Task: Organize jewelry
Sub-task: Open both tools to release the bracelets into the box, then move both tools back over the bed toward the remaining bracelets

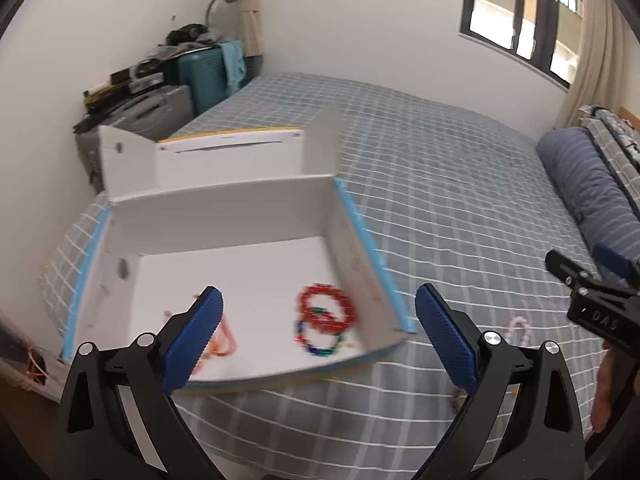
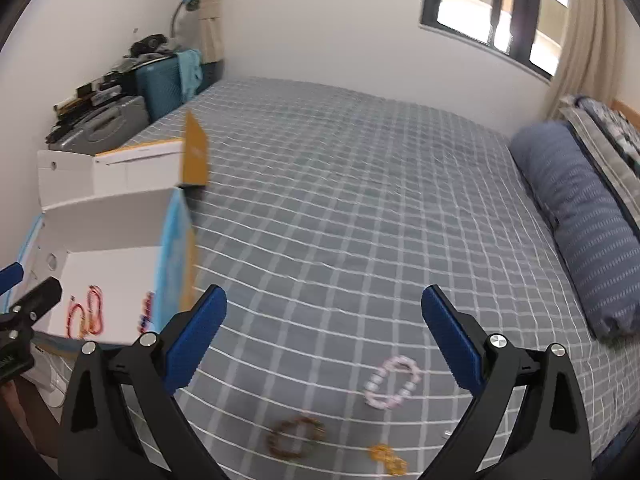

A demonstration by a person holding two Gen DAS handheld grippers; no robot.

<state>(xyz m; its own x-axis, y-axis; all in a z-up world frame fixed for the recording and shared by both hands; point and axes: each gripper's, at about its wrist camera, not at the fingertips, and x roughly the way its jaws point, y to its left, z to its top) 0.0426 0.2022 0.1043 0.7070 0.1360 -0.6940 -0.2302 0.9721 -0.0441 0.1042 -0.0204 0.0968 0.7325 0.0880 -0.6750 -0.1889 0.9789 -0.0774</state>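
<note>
A white cardboard box with blue-taped edges lies open on the bed. In it lie a red bead bracelet, a blue-green bead bracelet and an orange cord piece. My left gripper hangs open above the box's near edge, nothing between its blue pads. My right gripper is open over the bedspread, empty. Below it lie a pink-white bead bracelet, a brown bead bracelet and a small gold piece. The right gripper shows at the right edge of the left wrist view.
The bed has a grey checked cover. A second white box with an orange flap stands behind the first. A striped blue bolster lies along the right. Suitcases and clutter stand at the far left corner by the wall.
</note>
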